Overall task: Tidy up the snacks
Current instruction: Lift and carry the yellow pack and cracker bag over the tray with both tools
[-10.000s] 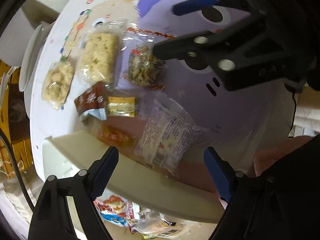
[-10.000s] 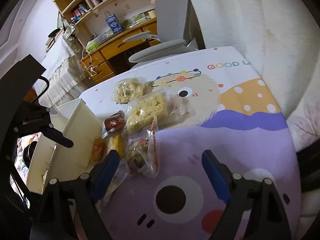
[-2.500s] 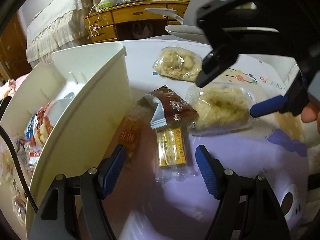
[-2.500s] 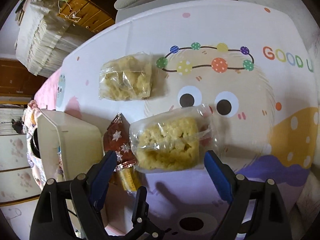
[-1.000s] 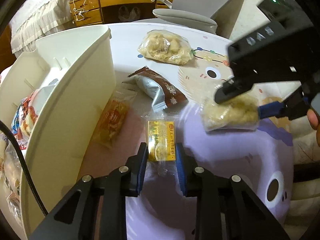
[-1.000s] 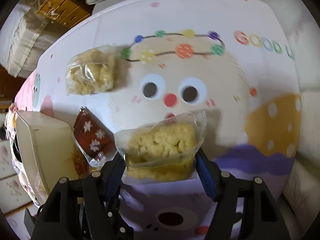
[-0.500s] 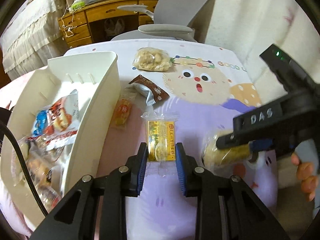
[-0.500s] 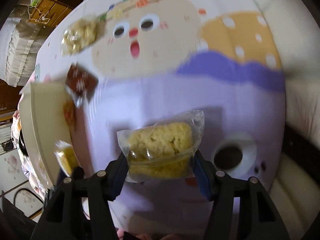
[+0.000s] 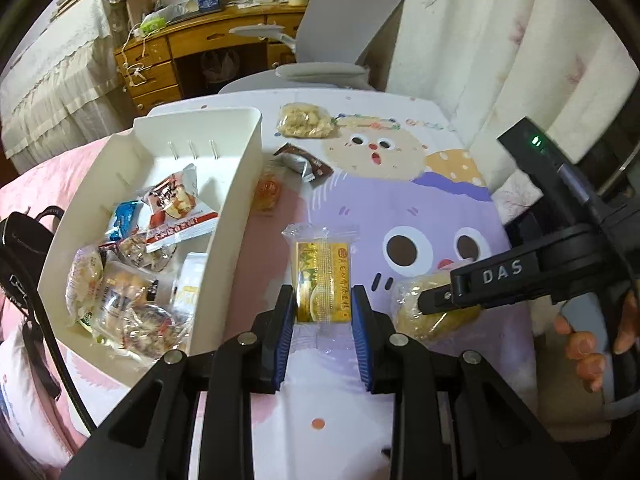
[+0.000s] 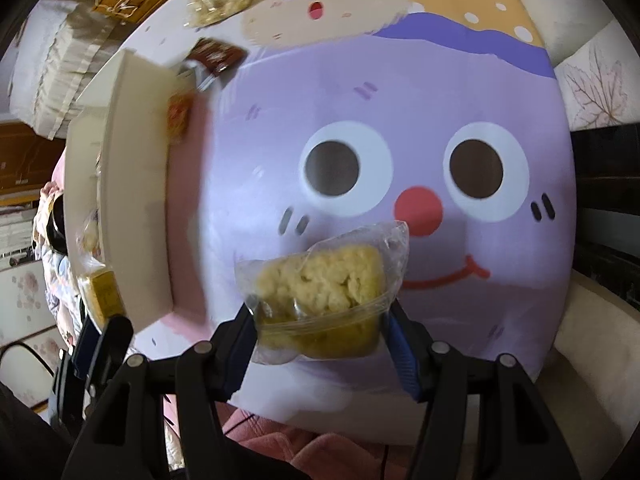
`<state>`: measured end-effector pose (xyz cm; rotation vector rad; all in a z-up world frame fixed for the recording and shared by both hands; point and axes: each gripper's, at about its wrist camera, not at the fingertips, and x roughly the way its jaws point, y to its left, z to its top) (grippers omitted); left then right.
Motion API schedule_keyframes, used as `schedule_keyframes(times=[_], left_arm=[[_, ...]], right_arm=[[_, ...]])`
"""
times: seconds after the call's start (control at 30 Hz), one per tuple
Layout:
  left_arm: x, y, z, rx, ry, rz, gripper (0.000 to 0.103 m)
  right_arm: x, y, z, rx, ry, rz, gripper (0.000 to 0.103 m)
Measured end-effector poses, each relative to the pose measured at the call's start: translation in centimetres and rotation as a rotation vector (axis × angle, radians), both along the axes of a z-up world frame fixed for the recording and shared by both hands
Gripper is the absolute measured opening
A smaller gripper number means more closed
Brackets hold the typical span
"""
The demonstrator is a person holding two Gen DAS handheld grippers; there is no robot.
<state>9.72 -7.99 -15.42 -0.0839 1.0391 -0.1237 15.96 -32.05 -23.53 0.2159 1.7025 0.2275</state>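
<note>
My left gripper (image 9: 322,308) is shut on a yellow packaged snack (image 9: 322,280), held above the cartoon tablecloth just right of the white bin (image 9: 236,184). My right gripper (image 10: 320,320) is shut on a clear bag of yellow rice crackers (image 10: 320,284), lifted over the purple face on the cloth. In the left wrist view that bag (image 9: 416,312) shows under the right gripper's black body. The bin (image 10: 136,200) holds several wrapped snacks. On the table lie a brown wrapper (image 9: 306,162), an orange packet (image 9: 267,192) and another clear bag of crackers (image 9: 304,120).
A grey office chair (image 9: 332,68) stands behind the table, with a wooden desk (image 9: 192,52) further back. A curtain (image 9: 500,40) hangs at the right. A person's fingers (image 9: 580,348) grip the right tool. A black cable (image 9: 40,320) runs along the bin's left.
Both grippers have risen and drawn back toward the table's near edge, carrying their snacks. More of the bin's inside shows now. The loose snacks on the table have stayed put.
</note>
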Motion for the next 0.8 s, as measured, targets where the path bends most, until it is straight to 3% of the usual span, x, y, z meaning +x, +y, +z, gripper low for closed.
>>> schedule_keyframes(times=[0.1,0.3,0.8], left_arm=[[-1.1,1.6,1.4,-0.051,-0.024,-0.041,0.026],[-2.3,4.8,3.3,-0.044,-0.055,-0.063,0.026],[-0.3,16.6,5.5,-0.027,-0.092,-0.171,0.026]], right_arm=[[-1.0,1.2,1.1,0.013,-0.023,0.017,0.061],[-2.8,3.8,3.6,0.02,-0.098,0.061,0.061],[-3.4,17.0,8.0,-0.019,-0.331,0.065,0.061]])
